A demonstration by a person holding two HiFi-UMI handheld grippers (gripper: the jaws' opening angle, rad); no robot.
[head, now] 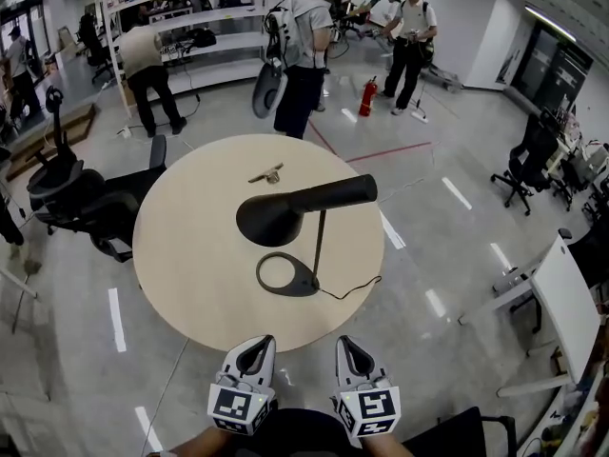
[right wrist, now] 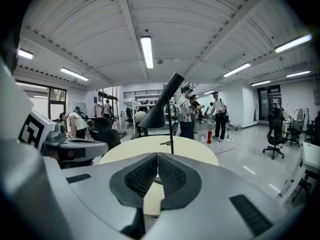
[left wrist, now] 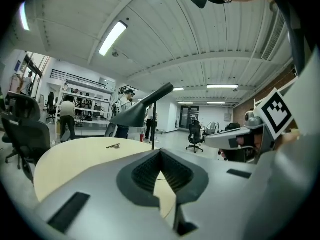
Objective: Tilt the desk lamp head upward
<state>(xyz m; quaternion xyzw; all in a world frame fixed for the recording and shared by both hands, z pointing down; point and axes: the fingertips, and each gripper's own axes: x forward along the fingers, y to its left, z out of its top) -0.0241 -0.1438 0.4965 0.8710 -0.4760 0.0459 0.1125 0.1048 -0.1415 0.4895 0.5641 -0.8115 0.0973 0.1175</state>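
Bright, even illumination is supplied by ceiling strip lights (left wrist: 112,38), visible in both gripper views. Shadows on the desk (head: 190,246) are noted as faint and soft-edged. White streaks of glare are recorded on the glossy floor (head: 476,246). Strong fisheye bending is observed at all frame edges, with dark vignetted corners in the gripper views. The left gripper (left wrist: 161,152) and right gripper (right wrist: 158,155), close to the lens, are rendered slightly soft.
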